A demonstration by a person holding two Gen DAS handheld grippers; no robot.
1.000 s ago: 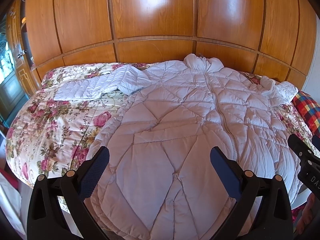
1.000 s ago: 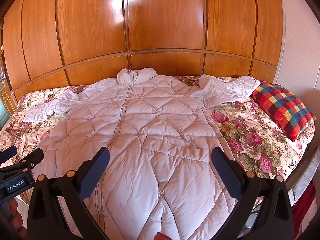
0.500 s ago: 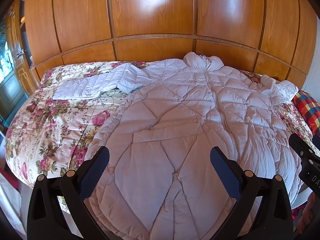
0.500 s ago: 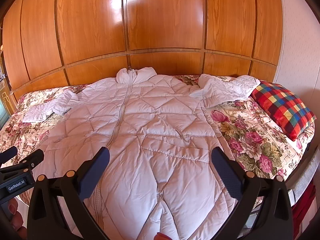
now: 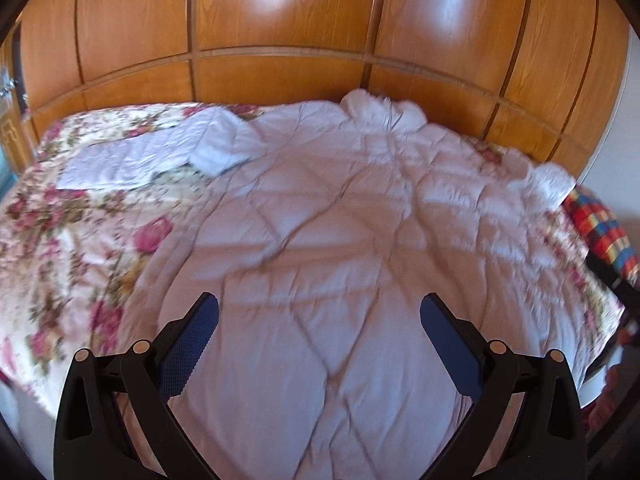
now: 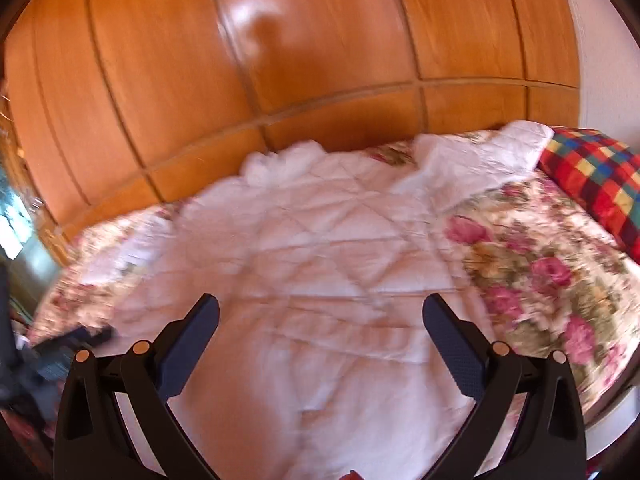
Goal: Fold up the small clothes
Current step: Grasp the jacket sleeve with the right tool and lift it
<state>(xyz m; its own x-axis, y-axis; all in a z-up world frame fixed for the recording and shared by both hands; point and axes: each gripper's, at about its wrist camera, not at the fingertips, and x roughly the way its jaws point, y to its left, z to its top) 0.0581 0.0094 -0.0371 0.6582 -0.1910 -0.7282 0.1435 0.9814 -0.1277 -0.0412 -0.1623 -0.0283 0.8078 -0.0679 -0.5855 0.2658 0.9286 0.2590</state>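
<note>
Both views were motion-blurred. The white quilted jacket (image 6: 320,264) ran off the bottom edge, zipper unreadable. The checkered pillow (image 5: 600,224) was cut by the frame's rim.

Quilted jacket (image 5: 340,240) cloth looks matt; wood panelling (image 5: 280,20) glossy.

Both views now motion-blurred, sharp earlier. Right gripper (image 6: 320,320) view tilted clockwise and swung right: checked pillow (image 6: 596,184) higher, nearer top right; white quilted jacket (image 6: 320,280) shifted left. Left gripper (image 5: 318,320) view closer over jacket (image 5: 340,260), sleeve (image 5: 160,154) lower in frame.
</note>
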